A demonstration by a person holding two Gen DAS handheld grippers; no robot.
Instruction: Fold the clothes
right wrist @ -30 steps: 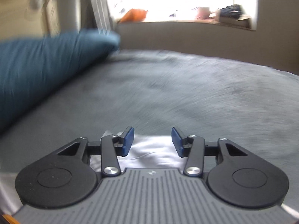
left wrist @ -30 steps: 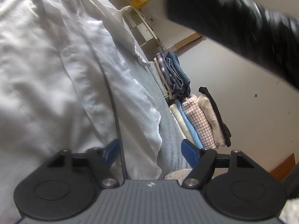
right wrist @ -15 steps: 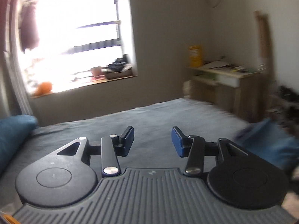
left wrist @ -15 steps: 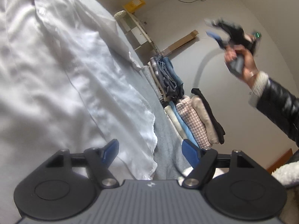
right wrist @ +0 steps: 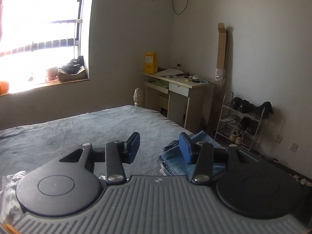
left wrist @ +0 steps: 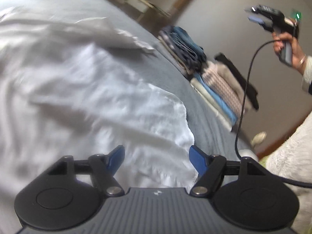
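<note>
A crumpled white shirt (left wrist: 81, 89) lies spread over the grey bed (left wrist: 202, 105) and fills most of the left wrist view. My left gripper (left wrist: 157, 156) hovers open just above the shirt's near hem, with nothing between its fingers. In the same view a hand holds my right gripper (left wrist: 255, 17) high in the air at the upper right, a black cable hanging from it. In the right wrist view my right gripper (right wrist: 159, 148) is open and empty, raised above the bed (right wrist: 78, 130). A bit of the white shirt (right wrist: 11, 183) shows at its lower left.
Stacks of folded clothes (left wrist: 214, 78) line the bed's far edge; folded jeans (right wrist: 181, 159) show under the right gripper. Beyond the bed stand a small desk (right wrist: 179, 95), a shoe rack (right wrist: 241, 120), a leaning cardboard box (right wrist: 222, 50) and a bright window (right wrist: 39, 29).
The right gripper swung up from near the bed surface to high in the air, now level and facing the room corner. The left gripper tilted and shifted over the shirt's hem; both stayed open.
</note>
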